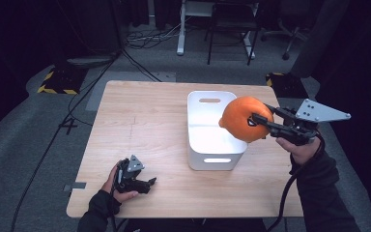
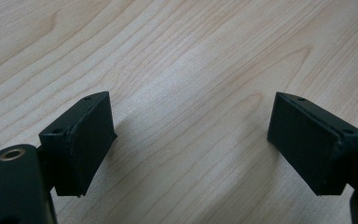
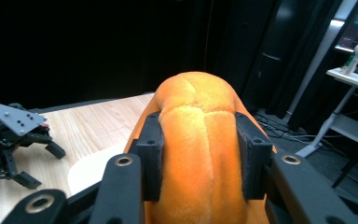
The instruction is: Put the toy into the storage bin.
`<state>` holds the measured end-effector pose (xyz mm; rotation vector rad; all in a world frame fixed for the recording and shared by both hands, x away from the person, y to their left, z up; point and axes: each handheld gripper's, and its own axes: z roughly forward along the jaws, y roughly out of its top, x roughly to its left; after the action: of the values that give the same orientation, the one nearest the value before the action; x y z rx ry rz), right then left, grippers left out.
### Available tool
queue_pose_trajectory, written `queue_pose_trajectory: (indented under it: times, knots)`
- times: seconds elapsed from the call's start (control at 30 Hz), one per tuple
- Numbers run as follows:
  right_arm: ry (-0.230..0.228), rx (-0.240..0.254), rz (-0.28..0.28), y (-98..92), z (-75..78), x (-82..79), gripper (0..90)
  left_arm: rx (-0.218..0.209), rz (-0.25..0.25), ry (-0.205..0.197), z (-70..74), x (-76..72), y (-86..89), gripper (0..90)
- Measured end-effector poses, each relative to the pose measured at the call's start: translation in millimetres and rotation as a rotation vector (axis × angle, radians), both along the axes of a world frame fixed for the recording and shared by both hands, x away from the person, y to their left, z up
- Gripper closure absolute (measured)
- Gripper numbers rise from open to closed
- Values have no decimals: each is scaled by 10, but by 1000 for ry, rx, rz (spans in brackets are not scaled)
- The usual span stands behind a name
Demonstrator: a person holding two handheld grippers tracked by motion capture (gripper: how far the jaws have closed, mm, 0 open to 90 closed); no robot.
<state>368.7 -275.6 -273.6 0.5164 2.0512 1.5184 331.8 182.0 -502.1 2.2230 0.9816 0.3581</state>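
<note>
An orange plush toy [image 1: 244, 118] hangs in the air above the right rim of a white bin [image 1: 211, 162]. My right gripper [image 1: 257, 121] is shut on it, reaching in from the right. In the right gripper view both black pads squeeze the plush toy [image 3: 200, 93] at its sides, and part of the bin [image 3: 91, 170] shows pale underneath. My left gripper [image 1: 149, 182] rests on the wooden table [image 1: 145, 116] near the front left, held by a hand. Its jaws stand wide apart with bare wood between them [image 2: 191, 140]. The left gripper [image 3: 44, 165] also appears far off in the right gripper view.
The bin stands right of the table's middle and has cut-out handles. Bare wood stretches across the table's left half and back. Beyond the far edge are floor cables [image 1: 149, 36], a black chair frame [image 1: 229, 29] and yellow-black floor markers [image 1: 58, 79].
</note>
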Motion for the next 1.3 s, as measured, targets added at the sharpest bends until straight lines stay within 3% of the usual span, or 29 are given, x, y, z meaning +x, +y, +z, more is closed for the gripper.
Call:
queue_pose_trajectory:
  times: [0.83,1.3]
  knots:
    - [42,-64,85,334,-262,22,602,0,0,0,0,0,0,148]
    - [90,-84,82,383,-465,106,592,0,0,0,0,0,0,149]
